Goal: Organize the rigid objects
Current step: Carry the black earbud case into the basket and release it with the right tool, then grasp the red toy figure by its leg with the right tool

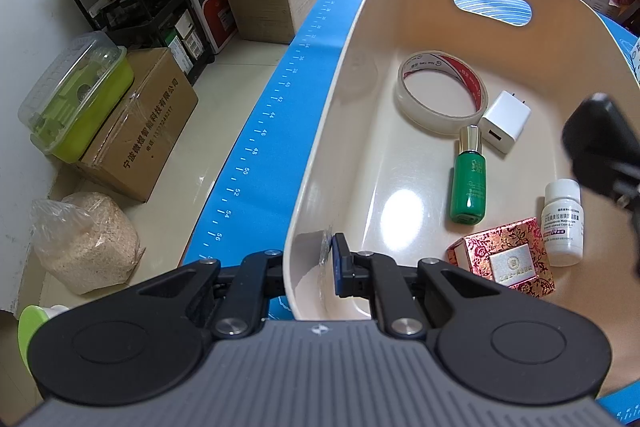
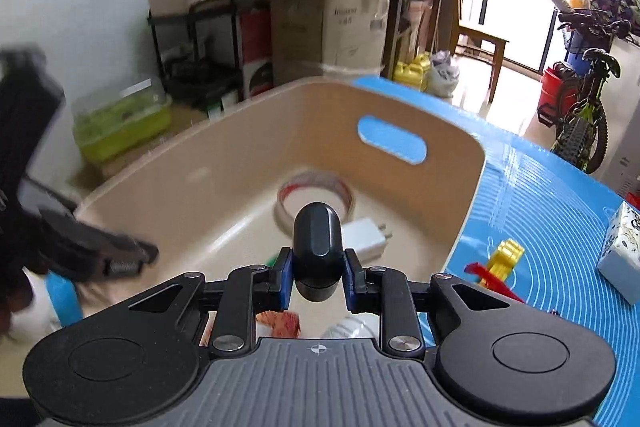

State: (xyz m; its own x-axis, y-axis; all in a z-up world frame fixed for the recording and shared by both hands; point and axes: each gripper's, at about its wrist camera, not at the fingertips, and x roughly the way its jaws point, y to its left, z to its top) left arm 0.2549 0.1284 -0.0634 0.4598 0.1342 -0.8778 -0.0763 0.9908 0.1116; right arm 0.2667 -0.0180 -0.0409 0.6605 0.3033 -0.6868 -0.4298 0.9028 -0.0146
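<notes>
Right claw (image 2: 318, 273) around black case (image 2: 317, 249) above beige bin (image 2: 472, 163)

The left gripper (image 1: 308, 263) fills the lower middle of its own view, its two fingers set on either side of a thin wall, one blue pad (image 1: 340, 263) pressed against the inner face and the other finger outside it. In the right wrist view it shows as a blurred dark shape at the left edge.

The right gripper (image 2: 318, 277) sits at lower centre of its view, jaws closed firmly on a rounded black object. It also shows, blurred, at the right edge of the left wrist view, raised and tilted.
</notes>
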